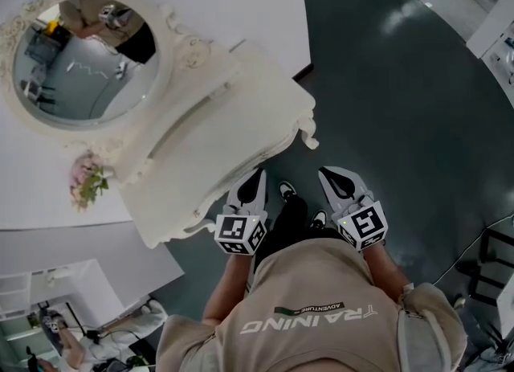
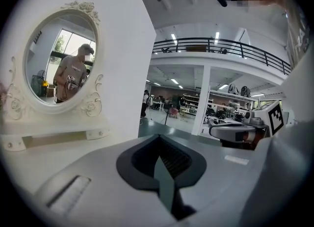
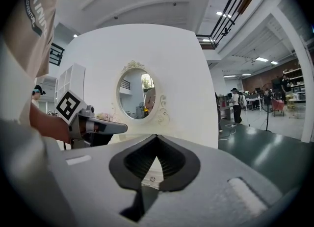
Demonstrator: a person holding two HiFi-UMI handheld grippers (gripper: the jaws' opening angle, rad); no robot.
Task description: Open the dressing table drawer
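The white dressing table (image 1: pixel 217 133) with its oval mirror (image 1: pixel 84 61) stands in front of me, its curved front edge just ahead of both grippers. From the head view the tabletop hides the drawer front. My left gripper (image 1: pixel 255 173) is shut and empty, its tip at the table's front edge. To its right, my right gripper (image 1: pixel 329 173) is also shut and empty, over the floor beside the table's corner leg (image 1: pixel 309 133). Past the tips in the right gripper view (image 3: pixel 157 137) is a white surface with a small round knob (image 3: pixel 151 178). In the left gripper view (image 2: pixel 158 138) the tabletop (image 2: pixel 73 147) lies to the left.
Pink flowers (image 1: pixel 87 179) sit on the table's left end. A white wall panel (image 1: pixel 257 1) backs the table. Dark green floor (image 1: pixel 401 105) spreads to the right, where my feet (image 1: pixel 287 191) stand. White shelving (image 1: pixel 48 290) is at lower left. People stand far off in the hall (image 3: pixel 236 104).
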